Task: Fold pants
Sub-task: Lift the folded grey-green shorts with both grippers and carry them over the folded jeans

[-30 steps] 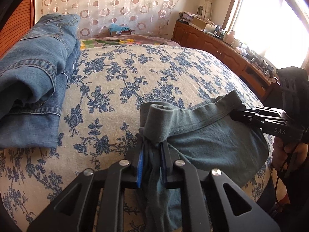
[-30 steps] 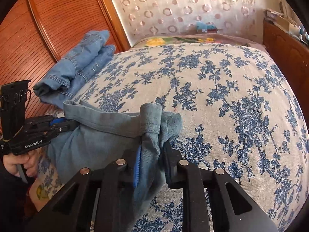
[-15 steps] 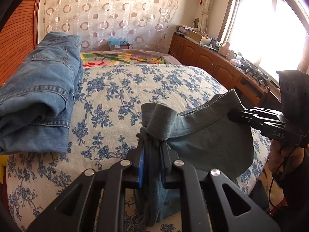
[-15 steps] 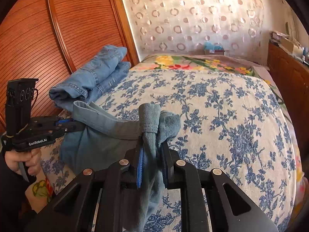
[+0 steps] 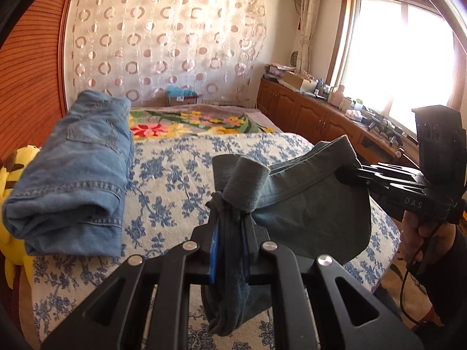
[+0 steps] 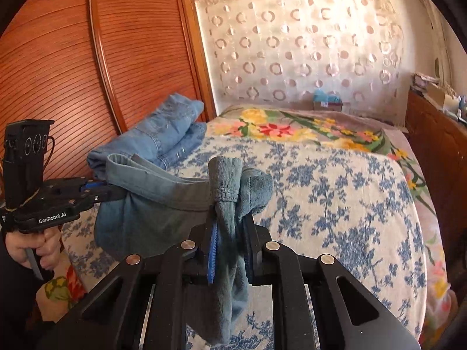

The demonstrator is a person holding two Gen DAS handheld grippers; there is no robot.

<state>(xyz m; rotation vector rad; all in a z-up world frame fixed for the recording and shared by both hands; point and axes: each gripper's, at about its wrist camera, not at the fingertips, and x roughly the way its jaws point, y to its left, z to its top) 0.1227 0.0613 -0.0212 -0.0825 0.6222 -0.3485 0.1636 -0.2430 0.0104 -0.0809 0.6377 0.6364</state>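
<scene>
Ahead of you the bed lies bare across its blue-flowered middle and far side, so a hand-held gripper can pass there freely. The folded jeans take up the bed's left edge, touching the ribbed wooden wardrobe beside it, with a yellow plush toy wedged at that edge. Along the bed's right side runs a wooden cabinet crowded with small things, leaving only a narrow aisle.

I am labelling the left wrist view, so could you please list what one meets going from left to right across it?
Yellow plush toy → folded jeans → left gripper shut on the grey-green pants → right gripper → hand.
</scene>
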